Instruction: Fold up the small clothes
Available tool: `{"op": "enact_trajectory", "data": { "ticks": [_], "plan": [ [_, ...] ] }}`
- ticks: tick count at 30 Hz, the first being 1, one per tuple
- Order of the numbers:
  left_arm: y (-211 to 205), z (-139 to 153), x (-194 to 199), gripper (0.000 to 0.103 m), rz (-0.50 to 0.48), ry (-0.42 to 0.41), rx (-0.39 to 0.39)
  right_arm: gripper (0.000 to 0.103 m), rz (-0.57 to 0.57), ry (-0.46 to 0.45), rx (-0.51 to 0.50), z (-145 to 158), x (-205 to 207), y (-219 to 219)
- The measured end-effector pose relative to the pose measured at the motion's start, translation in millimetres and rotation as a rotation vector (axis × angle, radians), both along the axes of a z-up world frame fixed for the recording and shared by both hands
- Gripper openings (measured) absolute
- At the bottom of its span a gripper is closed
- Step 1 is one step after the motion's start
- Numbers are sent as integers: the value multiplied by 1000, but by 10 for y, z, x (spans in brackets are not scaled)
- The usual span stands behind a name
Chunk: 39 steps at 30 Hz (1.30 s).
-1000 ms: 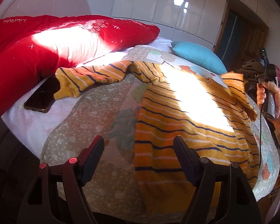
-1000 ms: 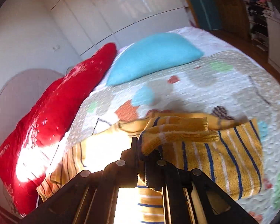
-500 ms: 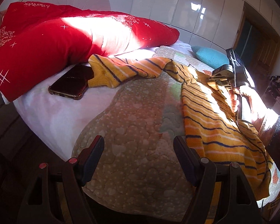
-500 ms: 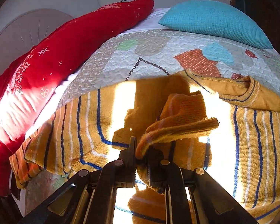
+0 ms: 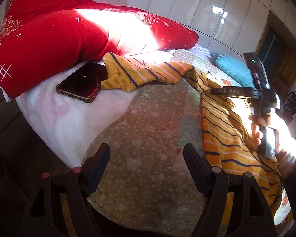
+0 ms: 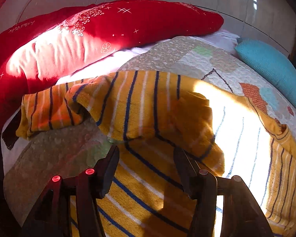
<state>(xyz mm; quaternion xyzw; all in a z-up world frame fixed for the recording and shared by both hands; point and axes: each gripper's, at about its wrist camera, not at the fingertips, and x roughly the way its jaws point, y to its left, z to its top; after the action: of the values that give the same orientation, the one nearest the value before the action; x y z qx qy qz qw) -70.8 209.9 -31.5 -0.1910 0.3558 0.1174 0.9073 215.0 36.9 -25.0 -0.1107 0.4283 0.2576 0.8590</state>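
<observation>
The right tongs (image 6: pixel 146 158) are opening, nothing pinched between them, just above the striped yellow sweater (image 6: pixel 144 106), whose folded-over sleeve lies beyond the tips. The left tongs (image 5: pixel 147 158) stand apart and empty over the quilt (image 5: pixel 148 118). The sweater lies spread on the bed, one cuff touching a phone (image 5: pixel 79 83) beside the red pillow (image 5: pixel 59 35).

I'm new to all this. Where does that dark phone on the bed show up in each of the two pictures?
Left wrist view: the phone lies left of centre on the white sheet, its right end under the striped sweater's cuff.
Right wrist view: only a dark corner of it shows at the far left edge, below the cuff.
Shared landmark: the red pillow, just behind the phone.
</observation>
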Motion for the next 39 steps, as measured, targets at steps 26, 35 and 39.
{"op": "enact_trajectory", "data": {
  "ticks": [26, 35, 39],
  "plan": [
    [211, 227, 579, 84, 51, -40, -116, 12, -878, 43, -23, -59, -9, -3647],
    [710, -352, 1387, 85, 110, 25, -399, 41, -792, -5, 160, 163, -714, -3759],
    [773, -360, 1599, 85, 137, -21, -428, 46, -780, -17, 167, 195, -965, -3741]
  ]
}}
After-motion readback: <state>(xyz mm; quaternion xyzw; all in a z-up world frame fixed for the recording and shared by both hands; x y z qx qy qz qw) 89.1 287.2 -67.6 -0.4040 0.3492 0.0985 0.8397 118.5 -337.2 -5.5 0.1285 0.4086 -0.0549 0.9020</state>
